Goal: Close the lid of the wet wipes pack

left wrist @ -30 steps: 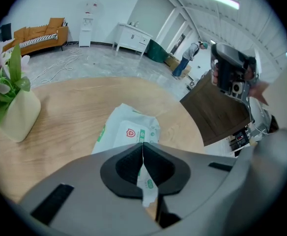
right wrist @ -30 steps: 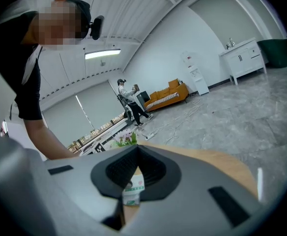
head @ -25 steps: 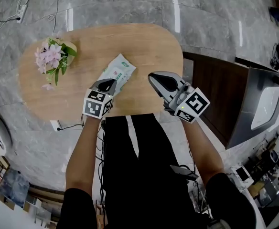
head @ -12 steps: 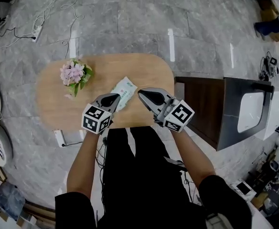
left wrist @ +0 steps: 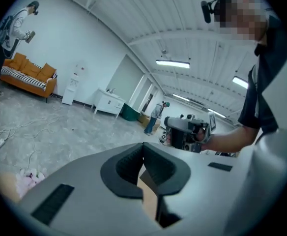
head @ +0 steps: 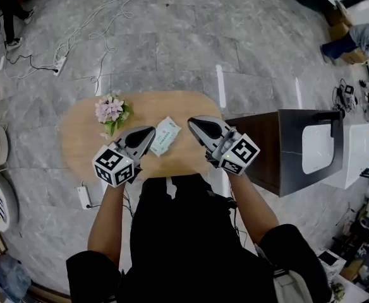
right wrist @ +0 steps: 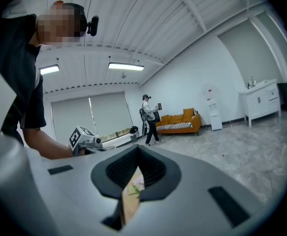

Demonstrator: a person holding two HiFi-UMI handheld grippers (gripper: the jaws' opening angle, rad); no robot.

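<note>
Wet wipes pack (head: 165,136) lies below, between the clenched, empty left tool (head: 148,132) and right tool (head: 193,122).

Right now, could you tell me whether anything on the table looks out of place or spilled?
Nothing stands out: the wet wipes pack lies flat on the table, apart from the flowers, and nothing is spilled.

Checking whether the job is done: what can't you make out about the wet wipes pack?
Wet wipes pack lid: too small in the head view to tell open or shut.
Gripper views: pack not visible; left tongs and right tongs block the table below.
</note>
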